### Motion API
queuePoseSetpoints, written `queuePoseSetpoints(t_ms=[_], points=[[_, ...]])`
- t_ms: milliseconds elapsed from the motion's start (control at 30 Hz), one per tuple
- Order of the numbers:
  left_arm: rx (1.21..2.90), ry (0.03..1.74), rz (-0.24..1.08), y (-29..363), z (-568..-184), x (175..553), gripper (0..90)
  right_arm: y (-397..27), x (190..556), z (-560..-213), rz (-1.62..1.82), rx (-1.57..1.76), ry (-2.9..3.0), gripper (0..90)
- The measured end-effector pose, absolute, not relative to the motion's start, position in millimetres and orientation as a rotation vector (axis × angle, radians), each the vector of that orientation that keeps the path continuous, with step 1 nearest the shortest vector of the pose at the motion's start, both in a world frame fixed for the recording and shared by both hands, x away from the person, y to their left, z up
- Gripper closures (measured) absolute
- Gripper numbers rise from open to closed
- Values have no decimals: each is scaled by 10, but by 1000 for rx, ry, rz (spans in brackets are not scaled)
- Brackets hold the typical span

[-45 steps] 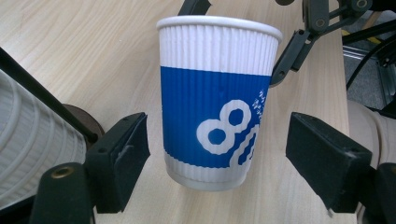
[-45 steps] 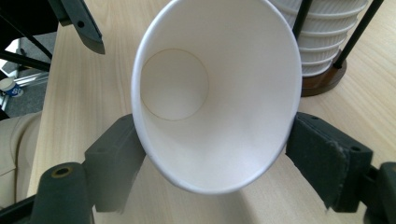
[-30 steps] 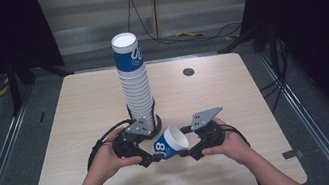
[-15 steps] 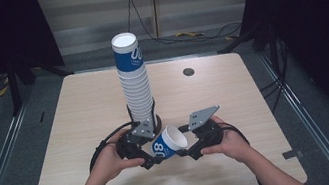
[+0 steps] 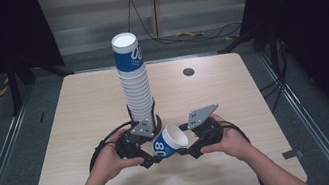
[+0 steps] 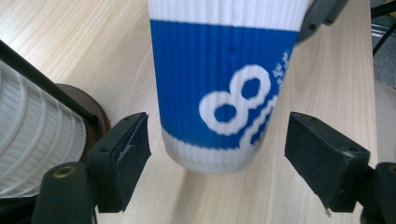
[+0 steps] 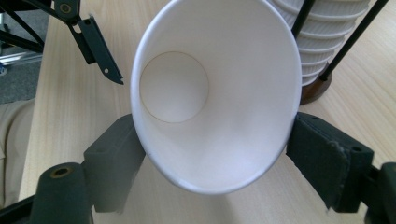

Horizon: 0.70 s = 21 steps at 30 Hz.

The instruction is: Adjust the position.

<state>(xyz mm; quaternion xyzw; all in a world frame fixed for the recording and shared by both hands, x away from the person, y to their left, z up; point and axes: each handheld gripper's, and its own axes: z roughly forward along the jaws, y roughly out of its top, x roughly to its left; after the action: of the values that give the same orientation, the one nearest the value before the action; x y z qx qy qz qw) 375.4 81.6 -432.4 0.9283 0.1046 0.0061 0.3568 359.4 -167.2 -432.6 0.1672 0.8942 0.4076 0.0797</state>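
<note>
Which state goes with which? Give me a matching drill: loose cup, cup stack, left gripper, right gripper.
Things:
1. loose cup
2. cup stack
3. left gripper
4. right gripper

States:
A. standing upright, tall
B. jaws pressing on the cup's rim
C. tipped on its side, off the surface
D. jaws either side of the cup's base, gaps showing

Pairs: 1-C, 2-A, 3-D, 4-B

Note: the left gripper's jaws have just been closing with the cup's base between them. They are not yet touching it.
</note>
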Motion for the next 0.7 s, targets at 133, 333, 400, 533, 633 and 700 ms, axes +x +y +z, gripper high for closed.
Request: queuePoseSetpoints(t_ms=[133,333,400,533,633,700], points=[[2383,271,11,820,-4335,3765,219,-1703,3611,-4302,1181,505,2661,193],[2375,291,14,839,-4325,3764,220,-1759,3627,-4271,1093,481,2660,188],[2380,277,14,843,-4326,3774,221,-1768,3628,-4275,1070,477,2667,186],[2384,288,11,846,-4332,3773,222,-1755,3622,-4284,1017,425,2685,180],[2387,286,9,846,-4333,3770,223,-1721,3613,-4304,984,399,2699,174],[2381,289,9,845,-4334,3770,223,-1688,3600,-4326,969,378,2716,171]])
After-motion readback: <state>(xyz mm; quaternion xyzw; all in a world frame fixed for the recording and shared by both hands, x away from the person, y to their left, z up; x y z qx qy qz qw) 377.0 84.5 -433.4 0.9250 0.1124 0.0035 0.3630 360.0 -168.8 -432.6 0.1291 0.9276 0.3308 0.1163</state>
